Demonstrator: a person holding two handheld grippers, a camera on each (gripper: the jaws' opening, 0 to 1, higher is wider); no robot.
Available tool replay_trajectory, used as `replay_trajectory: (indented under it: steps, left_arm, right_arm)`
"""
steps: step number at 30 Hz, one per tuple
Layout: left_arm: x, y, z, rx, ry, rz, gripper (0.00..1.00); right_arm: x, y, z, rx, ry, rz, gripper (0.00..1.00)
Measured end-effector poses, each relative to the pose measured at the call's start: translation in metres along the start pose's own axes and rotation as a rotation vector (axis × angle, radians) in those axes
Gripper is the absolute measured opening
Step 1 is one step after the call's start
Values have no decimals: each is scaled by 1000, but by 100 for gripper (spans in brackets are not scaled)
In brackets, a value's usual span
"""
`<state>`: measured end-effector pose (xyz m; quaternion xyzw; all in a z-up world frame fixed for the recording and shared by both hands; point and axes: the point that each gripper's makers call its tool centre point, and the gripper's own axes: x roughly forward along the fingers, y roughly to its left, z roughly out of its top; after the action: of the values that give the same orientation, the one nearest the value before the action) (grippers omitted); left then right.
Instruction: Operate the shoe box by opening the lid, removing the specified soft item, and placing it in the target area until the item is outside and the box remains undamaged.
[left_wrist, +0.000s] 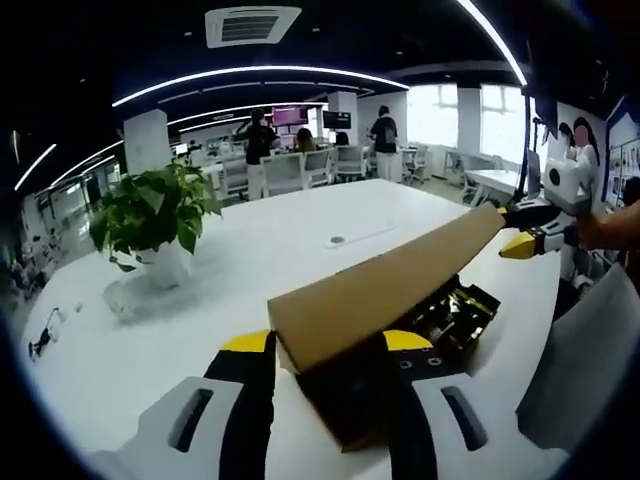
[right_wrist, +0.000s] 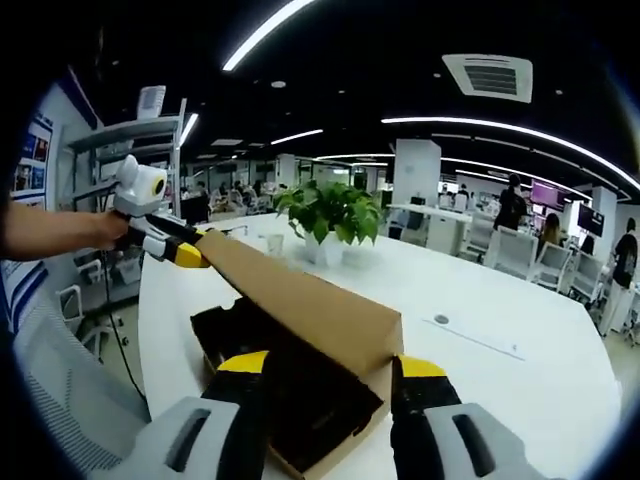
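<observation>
While shoe box (left_wrist: 400, 370) sits on white bench (left_wrist: 250, 260), brown cardboard lid (left_wrist: 390, 285) stands raised, tilted over open box. Left gripper (left_wrist: 330, 345) jaws spread wide, flanking lid's near end; far lid corner pinched by right gripper (left_wrist: 528, 232). Dark contents inside box, soft item not identifiable. Potted plant (left_wrist: 155, 215) well apart on bench. Right gripper view: left gripper (right_wrist: 185, 248) at lid's far corner.
</observation>
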<state>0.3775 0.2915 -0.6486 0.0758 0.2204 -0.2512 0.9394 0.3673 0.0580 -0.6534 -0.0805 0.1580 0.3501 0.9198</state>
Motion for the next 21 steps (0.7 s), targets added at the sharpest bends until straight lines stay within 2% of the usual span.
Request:
replay_trajectory:
  steps: [21]
  left_arm:
    - [13, 29, 24, -5, -30, 47, 17]
  right_arm:
    - [18, -18, 20, -24, -11, -18, 51]
